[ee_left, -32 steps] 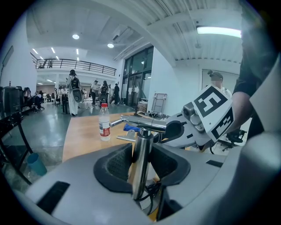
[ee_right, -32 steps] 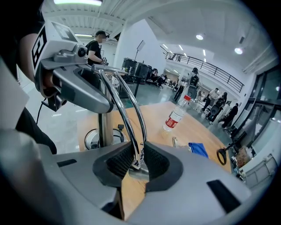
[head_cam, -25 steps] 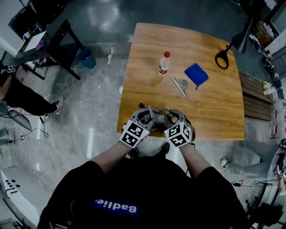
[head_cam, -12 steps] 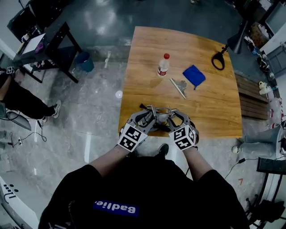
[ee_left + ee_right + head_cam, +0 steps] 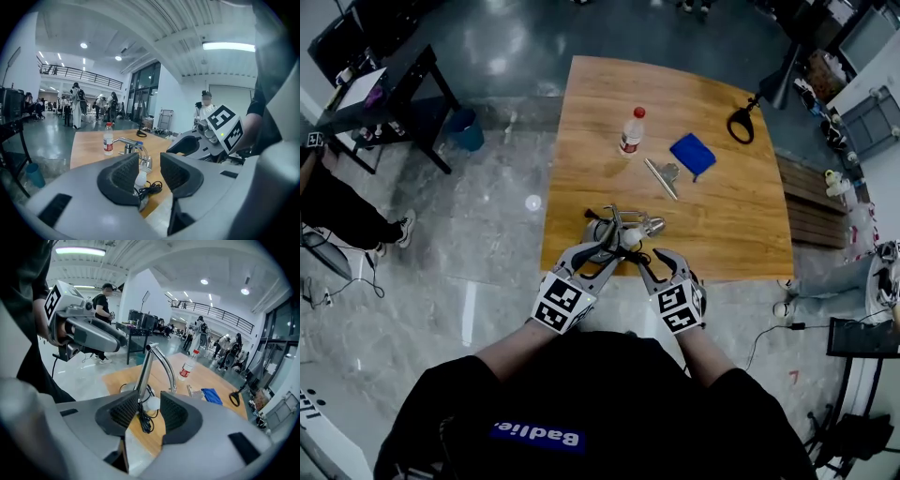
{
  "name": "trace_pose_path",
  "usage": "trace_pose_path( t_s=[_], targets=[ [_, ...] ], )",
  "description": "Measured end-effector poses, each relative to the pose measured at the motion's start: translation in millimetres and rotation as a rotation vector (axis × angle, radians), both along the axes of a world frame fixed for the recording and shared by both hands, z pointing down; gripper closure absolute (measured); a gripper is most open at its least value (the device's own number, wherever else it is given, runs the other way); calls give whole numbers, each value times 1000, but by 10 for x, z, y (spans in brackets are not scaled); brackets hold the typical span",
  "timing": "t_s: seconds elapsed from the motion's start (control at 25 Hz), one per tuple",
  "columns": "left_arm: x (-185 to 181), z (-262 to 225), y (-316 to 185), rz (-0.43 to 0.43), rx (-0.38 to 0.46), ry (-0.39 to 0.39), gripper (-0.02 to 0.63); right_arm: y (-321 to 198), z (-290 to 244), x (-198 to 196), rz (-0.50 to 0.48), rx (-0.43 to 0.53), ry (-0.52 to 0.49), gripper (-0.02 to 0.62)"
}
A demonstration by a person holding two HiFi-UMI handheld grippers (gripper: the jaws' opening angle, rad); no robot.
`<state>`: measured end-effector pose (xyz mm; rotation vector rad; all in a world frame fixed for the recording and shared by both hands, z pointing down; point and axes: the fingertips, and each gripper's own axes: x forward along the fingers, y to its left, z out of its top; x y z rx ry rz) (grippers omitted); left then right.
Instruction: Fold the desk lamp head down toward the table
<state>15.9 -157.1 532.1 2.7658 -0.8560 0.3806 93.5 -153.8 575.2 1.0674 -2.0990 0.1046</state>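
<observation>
Jaws apart, left gripper [image 5: 604, 247] beside right gripper [image 5: 646, 262], facing lamp [image 5: 620, 229]

Shiny metal desk lamp [image 5: 622, 228], smooth wooden table [image 5: 722, 220], matt cloth [image 5: 692, 154]

Head view steeply down over the table [image 5: 722, 216], both gripper views low, close, facing across it; all share the lamp [image 5: 143, 371]

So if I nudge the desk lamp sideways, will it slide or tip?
It probably tips before sliding: the desk lamp has a tall chrome arm over a small round base. The curved neck likely flexes first. The loose black cord by the table edge might drag or snag.
</observation>
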Motion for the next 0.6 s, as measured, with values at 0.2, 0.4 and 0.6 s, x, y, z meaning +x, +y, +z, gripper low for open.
trace_pose_path(
  t_s=[0.2, 0.4, 0.6],
  targets=[
    [16, -237, 347, -104, 62, 13, 471, 289, -180, 88, -66, 41, -108, 462],
    [195, -481, 840, -228, 61, 44, 471, 714, -462, 325, -110, 52, -292, 463],
    [467, -746, 1339, -208, 67, 47, 472, 1208, -758, 405, -159, 38, -422, 508]
  ],
)
